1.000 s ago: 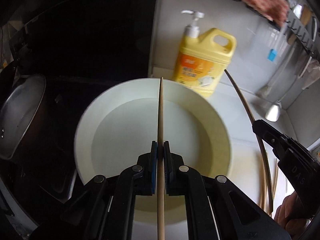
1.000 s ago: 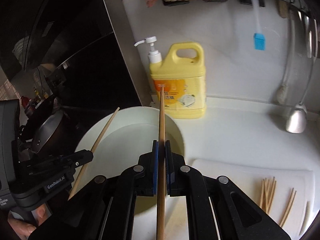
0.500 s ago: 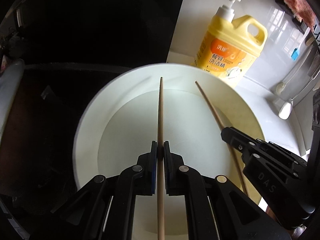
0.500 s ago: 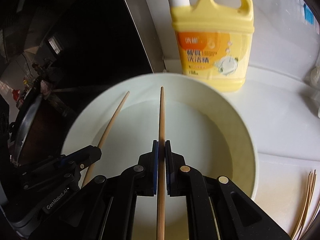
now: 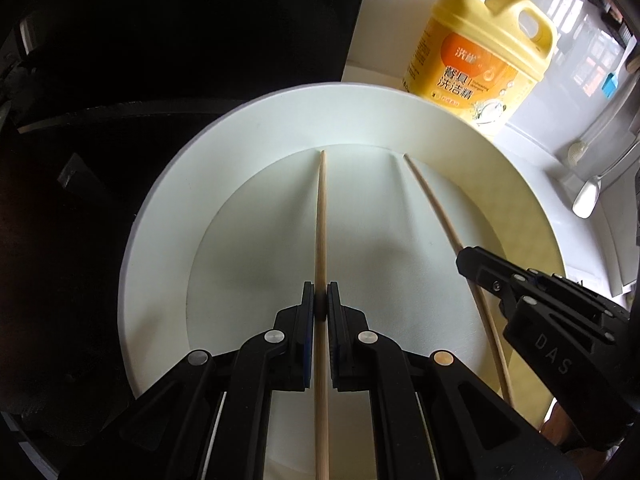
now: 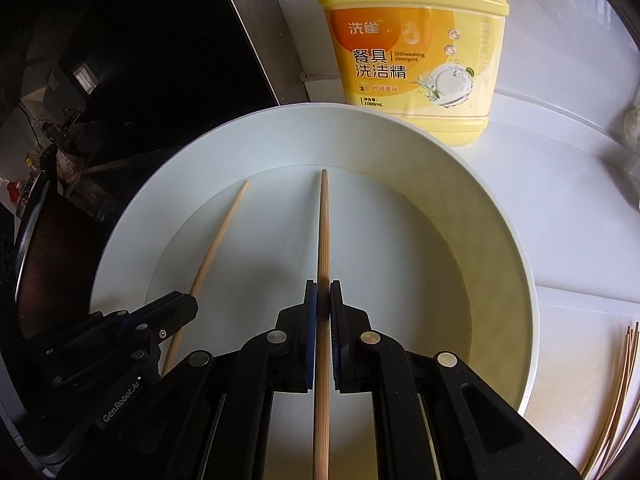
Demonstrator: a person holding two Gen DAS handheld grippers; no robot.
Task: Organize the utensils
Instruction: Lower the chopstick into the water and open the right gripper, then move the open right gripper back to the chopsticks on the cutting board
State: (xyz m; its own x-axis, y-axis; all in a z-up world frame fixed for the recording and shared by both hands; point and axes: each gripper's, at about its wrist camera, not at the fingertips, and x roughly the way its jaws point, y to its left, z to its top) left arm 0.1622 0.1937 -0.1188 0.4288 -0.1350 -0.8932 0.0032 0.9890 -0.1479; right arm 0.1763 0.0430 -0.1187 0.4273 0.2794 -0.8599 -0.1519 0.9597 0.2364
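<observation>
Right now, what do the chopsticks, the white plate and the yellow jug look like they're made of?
Chopsticks: pale tan, matte, faint lengthwise grain, so probably bamboo or wood. White plate: smooth, evenly white, soft sheen, likely glazed ceramic, possibly melamine. Yellow jug: moulded handle, printed label, looks like opaque plastic.

Two thin, pale wooden chopsticks, one pinched in each pair of jaws. Left chopstick [image 5: 321, 224] clamped partway along its length, tip angled down into the white bowl [image 5: 160, 216] — near the far edge of the flat bottom. Right chopstick [image 6: 323, 236] held the same way, just beside the first, tip at the same far edge. More loose chopsticks [image 6: 616, 392] bunched on the counter, right of the bowl.
</observation>
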